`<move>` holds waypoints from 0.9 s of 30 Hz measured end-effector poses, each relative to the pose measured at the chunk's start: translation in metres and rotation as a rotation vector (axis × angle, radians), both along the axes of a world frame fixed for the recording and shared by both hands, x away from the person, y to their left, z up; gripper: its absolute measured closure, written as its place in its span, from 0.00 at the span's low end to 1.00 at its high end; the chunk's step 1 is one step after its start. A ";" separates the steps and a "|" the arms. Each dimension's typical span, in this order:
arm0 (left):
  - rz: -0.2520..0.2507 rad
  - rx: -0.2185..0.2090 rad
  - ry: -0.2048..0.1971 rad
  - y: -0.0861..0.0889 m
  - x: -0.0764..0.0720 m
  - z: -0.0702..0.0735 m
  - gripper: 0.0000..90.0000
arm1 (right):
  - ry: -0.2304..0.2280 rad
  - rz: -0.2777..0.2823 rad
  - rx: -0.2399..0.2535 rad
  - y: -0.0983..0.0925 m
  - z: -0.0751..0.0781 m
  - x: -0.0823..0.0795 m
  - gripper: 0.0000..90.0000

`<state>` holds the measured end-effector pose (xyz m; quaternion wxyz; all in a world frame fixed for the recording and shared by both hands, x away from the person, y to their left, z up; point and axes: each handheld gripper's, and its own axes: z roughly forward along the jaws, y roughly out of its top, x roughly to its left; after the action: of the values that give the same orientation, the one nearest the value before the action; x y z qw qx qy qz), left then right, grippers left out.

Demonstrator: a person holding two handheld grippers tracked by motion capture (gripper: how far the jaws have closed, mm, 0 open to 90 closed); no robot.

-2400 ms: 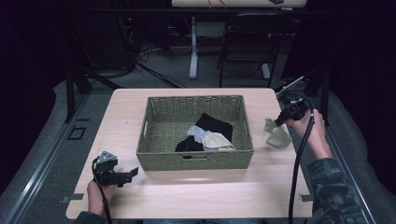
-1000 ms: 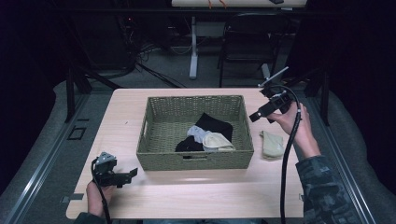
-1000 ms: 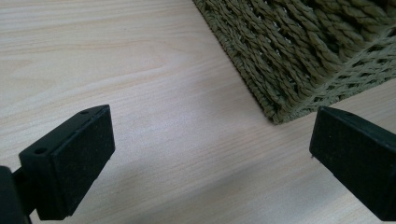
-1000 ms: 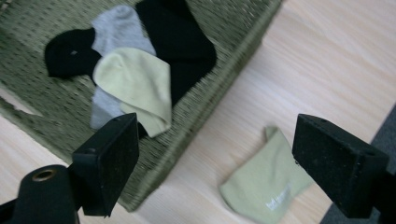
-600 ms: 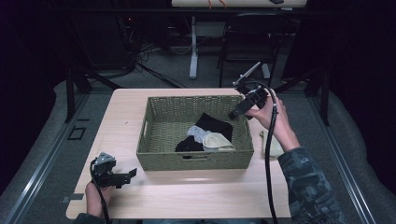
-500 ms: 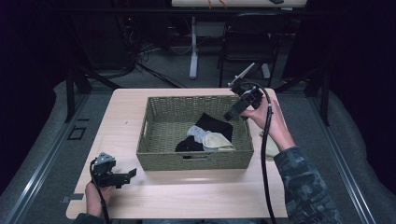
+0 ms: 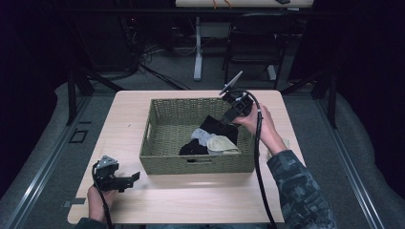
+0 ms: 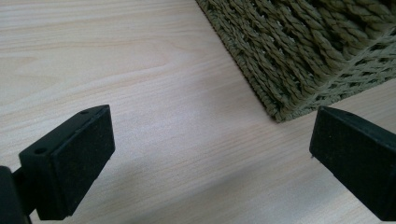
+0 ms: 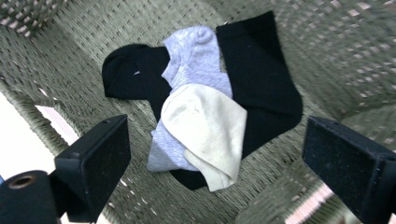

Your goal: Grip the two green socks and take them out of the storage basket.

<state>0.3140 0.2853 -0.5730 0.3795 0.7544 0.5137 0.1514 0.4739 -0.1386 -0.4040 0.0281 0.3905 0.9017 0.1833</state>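
Right gripper point(image 7: 228, 119), jaws wide and empty, poised above the right half of the woven basket point(image 7: 162, 157), over a heap of black sock point(image 9: 261, 84), grey sock point(image 9: 196, 60) and cream sock point(image 9: 205, 126). Left gripper point(image 7: 130, 178), jaws wide, near the table's point(image 7: 191, 200) front-left corner, beside the basket's corner.

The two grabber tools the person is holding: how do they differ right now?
The left gripper sits low by the table's near edge, outside the basket, aimed at its corner. The right gripper is raised over the basket's far right side, tilted down toward the socks inside. Both have their jaws wide open and hold nothing.
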 end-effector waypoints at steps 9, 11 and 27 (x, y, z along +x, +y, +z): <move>-0.005 -0.003 0.004 -0.001 0.001 0.000 0.00 | 0.057 -0.019 -0.035 0.009 -0.040 0.008 0.18; -0.005 -0.003 0.003 -0.001 0.001 0.000 0.00 | 0.063 -0.019 -0.043 0.008 -0.044 0.009 0.22; -0.005 -0.007 -0.001 0.000 0.001 0.000 0.00 | 0.147 -0.008 -0.136 0.026 -0.095 0.019 0.54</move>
<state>0.3151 0.2850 -0.5733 0.3831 0.7541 0.5121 0.1491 0.4926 -0.1121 -0.4988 -0.0112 0.4036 0.9102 0.0922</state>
